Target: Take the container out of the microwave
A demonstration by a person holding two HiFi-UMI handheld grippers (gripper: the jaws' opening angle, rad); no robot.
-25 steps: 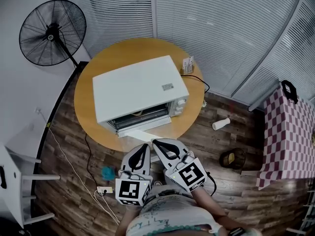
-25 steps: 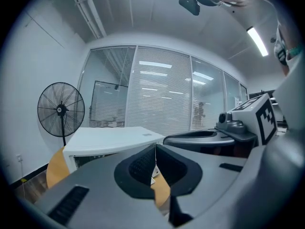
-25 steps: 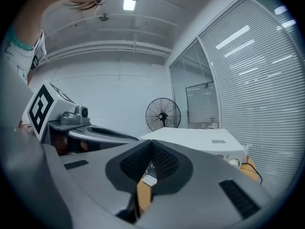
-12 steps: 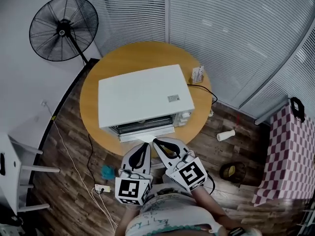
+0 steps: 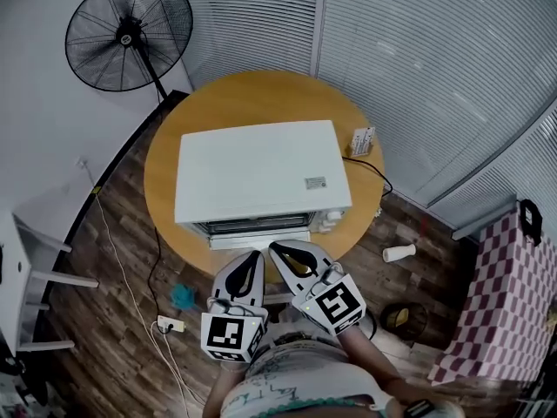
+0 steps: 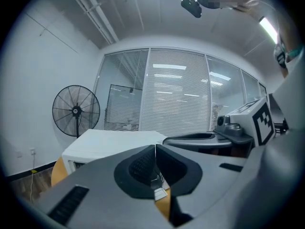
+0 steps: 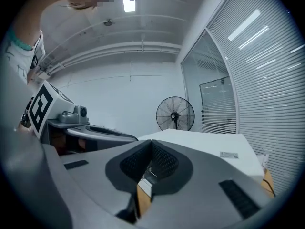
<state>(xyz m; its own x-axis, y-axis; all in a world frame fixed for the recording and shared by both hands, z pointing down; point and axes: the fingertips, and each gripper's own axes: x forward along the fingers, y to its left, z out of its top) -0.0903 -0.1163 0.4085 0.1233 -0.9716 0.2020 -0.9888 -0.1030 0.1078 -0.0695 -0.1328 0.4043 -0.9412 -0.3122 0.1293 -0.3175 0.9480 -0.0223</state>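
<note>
A white microwave (image 5: pixel 261 181) stands on a round wooden table (image 5: pixel 161 172). Its front faces me, with a dark opening (image 5: pixel 252 225) above a white flap (image 5: pixel 261 240) that looks like a lowered door. No container can be made out inside. My left gripper (image 5: pixel 256 256) and right gripper (image 5: pixel 273 250) are side by side just short of the table's near edge, tips toward the microwave. Both are shut and hold nothing. In the left gripper view the shut left gripper (image 6: pixel 155 147) points at the microwave (image 6: pixel 109 144). In the right gripper view the right gripper (image 7: pixel 151 143) does the same.
A black standing fan (image 5: pixel 130 33) is at the back left. A small box (image 5: pixel 361 140) and a black cable lie on the table's right side. On the floor are a power strip (image 5: pixel 170 325), a cup (image 5: pixel 399 252) and a bin (image 5: pixel 402 318). A chequered cloth (image 5: pixel 505 303) is at right.
The head view has swung, so the table, microwave and fan now sit further right and more squarely ahead. Both grippers keep their place in the picture and stay shut.
</note>
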